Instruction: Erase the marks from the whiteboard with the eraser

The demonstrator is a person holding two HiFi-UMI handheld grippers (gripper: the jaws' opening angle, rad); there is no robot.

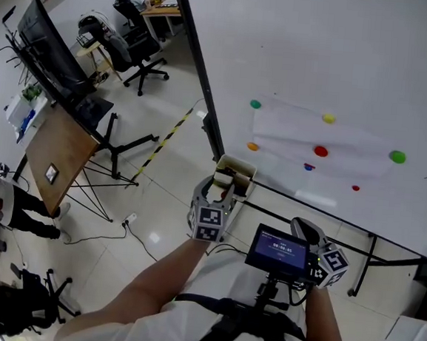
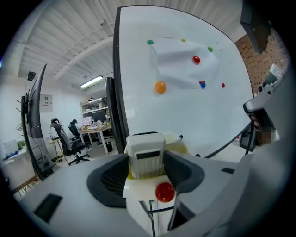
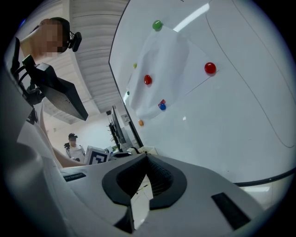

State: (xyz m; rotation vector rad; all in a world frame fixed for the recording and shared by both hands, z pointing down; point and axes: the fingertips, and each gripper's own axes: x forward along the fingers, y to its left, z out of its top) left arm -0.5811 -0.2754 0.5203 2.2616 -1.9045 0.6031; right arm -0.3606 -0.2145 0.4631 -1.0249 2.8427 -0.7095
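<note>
Left gripper (image 2: 146, 159): jaws set wide, their pads against the two sides of the eraser (image 2: 145, 144), which we enter as gripped; the eraser has a pale grey body with yellow felt behind and sits at the lower left corner of the whiteboard (image 1: 320, 56), beside its black frame.

Just below the eraser we note a red magnet (image 2: 164, 192) on a white piece that we cannot identify.

Right gripper (image 3: 146, 156): jaw tips meeting, nothing between them; held low in front of the board, well apart from the eraser.

On the whiteboard: a paper sheet (image 1: 306, 133) pinned under coloured magnets; green magnet (image 1: 255, 103), yellow magnet (image 1: 328, 119), orange magnet (image 1: 253, 146); a thin drawn line (image 3: 259, 88) curves across the bare surface to the sheet's right.

Against the person's chest: a small screen (image 1: 281, 248).

Beyond, at left: office chairs (image 1: 139, 48); black-and-yellow floor tape (image 1: 165, 141); a tilted wooden tabletop (image 1: 59, 152).
</note>
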